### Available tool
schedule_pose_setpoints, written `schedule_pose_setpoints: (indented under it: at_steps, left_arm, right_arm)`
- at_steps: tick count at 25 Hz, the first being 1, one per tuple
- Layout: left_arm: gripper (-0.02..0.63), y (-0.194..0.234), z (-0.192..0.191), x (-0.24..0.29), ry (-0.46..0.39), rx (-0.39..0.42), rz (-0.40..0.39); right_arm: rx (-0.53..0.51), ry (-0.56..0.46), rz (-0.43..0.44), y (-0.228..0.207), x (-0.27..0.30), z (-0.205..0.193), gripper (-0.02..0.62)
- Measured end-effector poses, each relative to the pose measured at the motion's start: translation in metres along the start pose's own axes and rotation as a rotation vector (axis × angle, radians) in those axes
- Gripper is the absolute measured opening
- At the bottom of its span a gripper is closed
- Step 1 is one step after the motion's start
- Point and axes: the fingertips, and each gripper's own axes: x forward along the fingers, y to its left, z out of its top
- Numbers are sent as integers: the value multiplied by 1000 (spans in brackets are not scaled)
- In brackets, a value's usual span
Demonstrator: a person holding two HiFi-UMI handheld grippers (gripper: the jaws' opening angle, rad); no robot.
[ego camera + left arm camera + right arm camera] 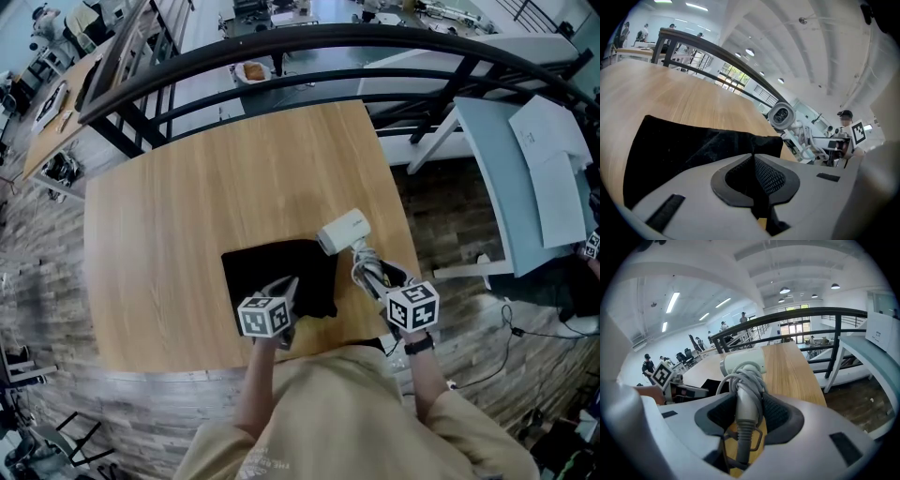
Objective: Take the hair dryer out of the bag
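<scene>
Hair dryer [342, 231] is our subject. In the head view its white barrel sits at 1 o'clock of the black bag [281, 277], just past the bag's far right corner, and it looks clear of the cloth. The right gripper [372, 269] reaches in from 5 o'clock of the barrel and has the handle. The left gripper [286, 292] rests on the bag's near edge at 6 o'clock. Both are on the wooden table [178, 216].

In the left gripper view, the 2 jaws are pressed together and black cloth seems pinched in the seam between them, so we read this tool as pinning the bag [679, 145]. The dryer's round nozzle [781, 115] faces us at 1 o'clock, above the bag's far edge.

In the right gripper view, the jaws stand fairly wide but clamp the dryer's grey handle [747, 404], which has its cord [743, 378] wound around it. The barrel [745, 362] points away at 12 o'clock, over the wood. The bag [708, 384] shows at 9 o'clock, beside the dryer and not around it.

We judge the extraction itself nearly finished. The next move calls for carrying the dryer away from the bag and setting it on bare wood without letting the wound cord snag or slip loose.
</scene>
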Motion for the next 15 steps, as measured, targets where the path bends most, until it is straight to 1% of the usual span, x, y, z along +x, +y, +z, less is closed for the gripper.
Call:
schedule_pose_setpoints:
  at_steps: [3, 6, 10, 15]
  left_arm:
    - [18, -3, -2, 4, 9, 6, -5]
    - [18, -8, -3, 10, 20, 12, -14]
    - [18, -14, -3, 17, 35, 19, -23]
    - [18, -8, -5, 23, 57, 11, -19]
  right_arm:
    - [15, -47, -84, -12, 16, 10, 173]
    - [49, -89, -140, -23, 38, 19, 173]
    - [58, -111, -168, -30, 73, 28, 173]
    - [62, -129, -194, -42, 114, 41, 173]
